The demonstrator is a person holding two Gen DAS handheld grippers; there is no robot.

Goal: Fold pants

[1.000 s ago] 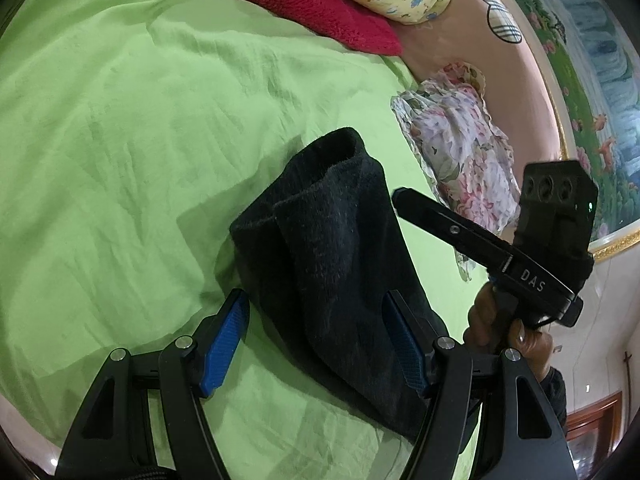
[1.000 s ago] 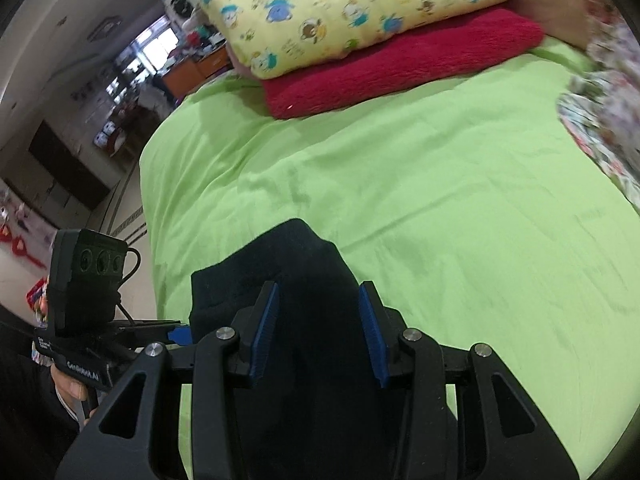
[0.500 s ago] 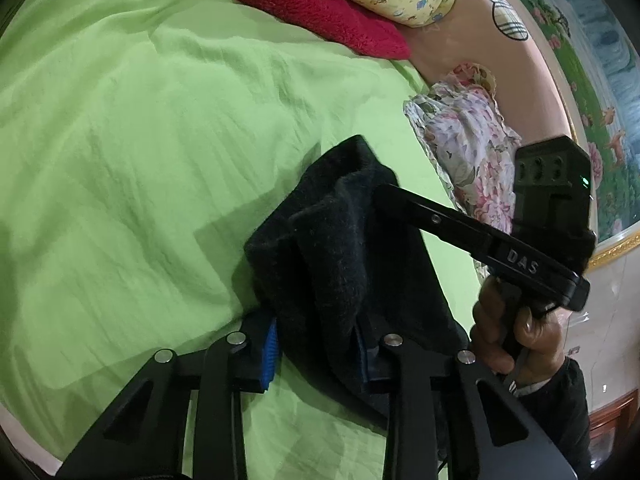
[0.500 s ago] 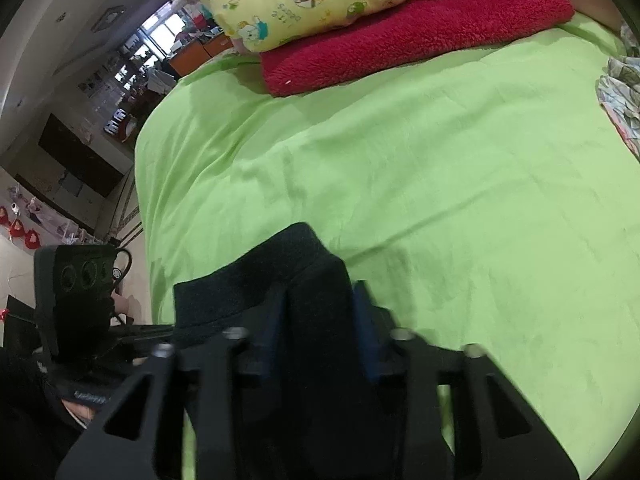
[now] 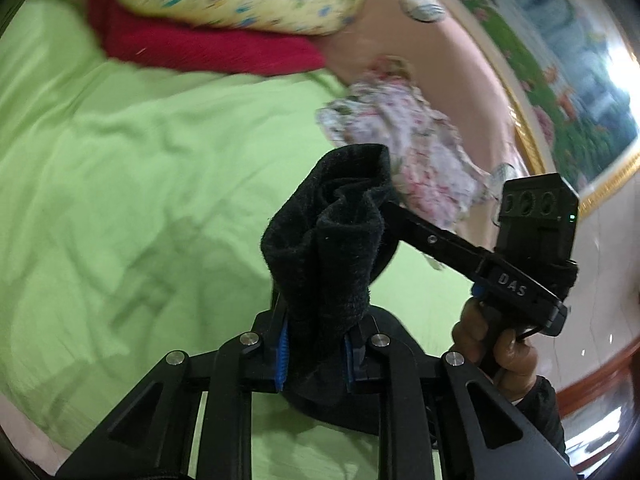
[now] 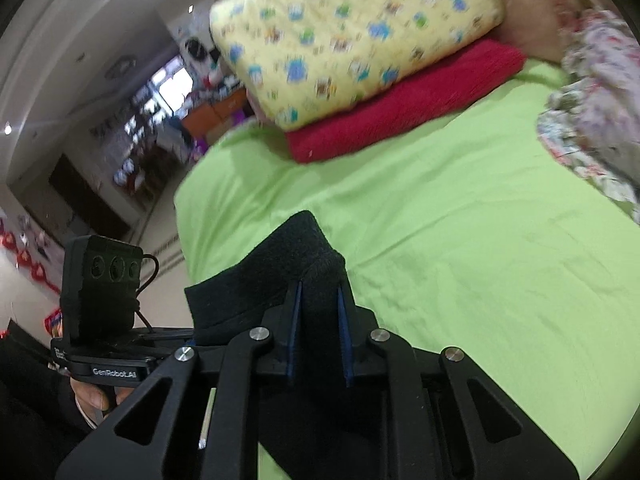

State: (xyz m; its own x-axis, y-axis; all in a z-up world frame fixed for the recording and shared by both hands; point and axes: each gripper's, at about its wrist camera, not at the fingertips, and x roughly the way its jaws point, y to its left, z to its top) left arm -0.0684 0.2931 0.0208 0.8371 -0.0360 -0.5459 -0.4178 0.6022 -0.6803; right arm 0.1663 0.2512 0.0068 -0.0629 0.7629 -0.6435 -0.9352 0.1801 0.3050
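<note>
Black fleece: we are pinching the pants (image 5: 328, 264) at one end with both grippers, so the edge is coming up as one straight line, not a bunch.
Pants, place: the gripped end is bunching above the green sheet (image 5: 132, 184); the rest is trailing down under the grippers, out of sight, near the bed's close edge.
Left gripper (image 5: 316, 354): its blue pads are pressing in on the fleece from both sides and are closing further; cloth is filling the gap.
Right gripper (image 6: 318, 334): its fingers are likewise closing on a thick ridge of fleece, which is standing up between the pads.
Why two grips: we are judging that holding both corners is keeping the fold edge taut and square.
Why here: the open sheet ahead is giving room to lay the end over.
Clutter: the red blanket (image 6: 404, 100), yellow quilt (image 6: 352, 36) and floral cloth (image 5: 404, 148) are lying well apart from the pants.
Risk: we are expecting thick fleece to slip from a shallow pinch.
</note>
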